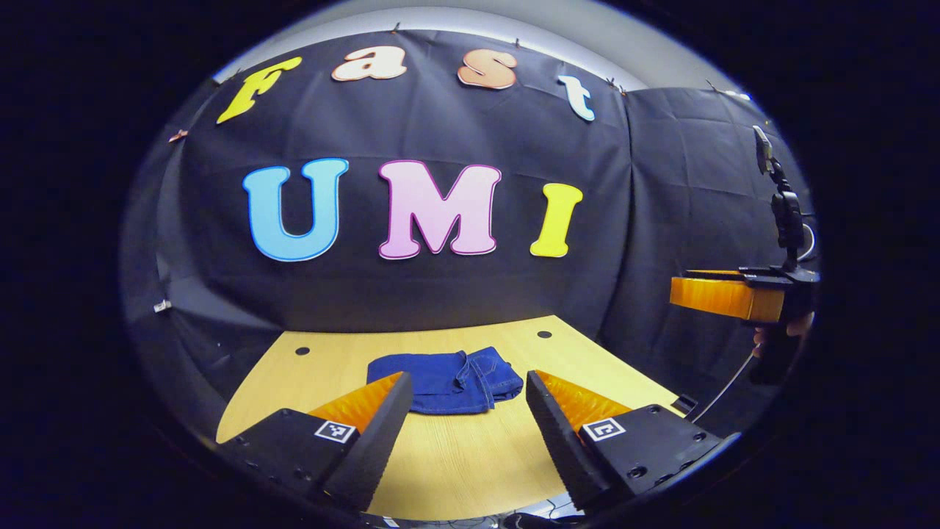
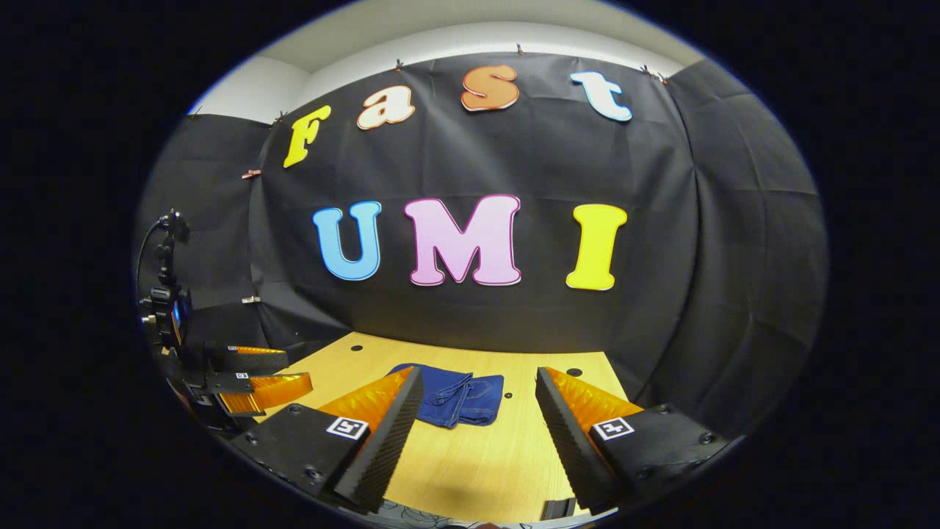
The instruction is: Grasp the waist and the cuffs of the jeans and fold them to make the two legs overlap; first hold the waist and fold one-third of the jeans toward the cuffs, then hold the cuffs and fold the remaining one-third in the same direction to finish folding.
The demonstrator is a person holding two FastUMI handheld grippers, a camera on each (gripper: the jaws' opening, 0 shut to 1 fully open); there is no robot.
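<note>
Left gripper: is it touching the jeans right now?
Apart. In the right gripper view the left gripper hangs open off the table's left edge, with bare wood between it and the folded jeans.

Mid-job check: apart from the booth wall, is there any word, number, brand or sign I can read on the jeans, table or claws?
Jeans: no readable tag or brand, only stitching.
Table: no writing.
Left claw: square code markers on both fingers, a black-and-white pattern with no words.
Right claw: similar coded squares, with no words.
So no readable text.
</note>
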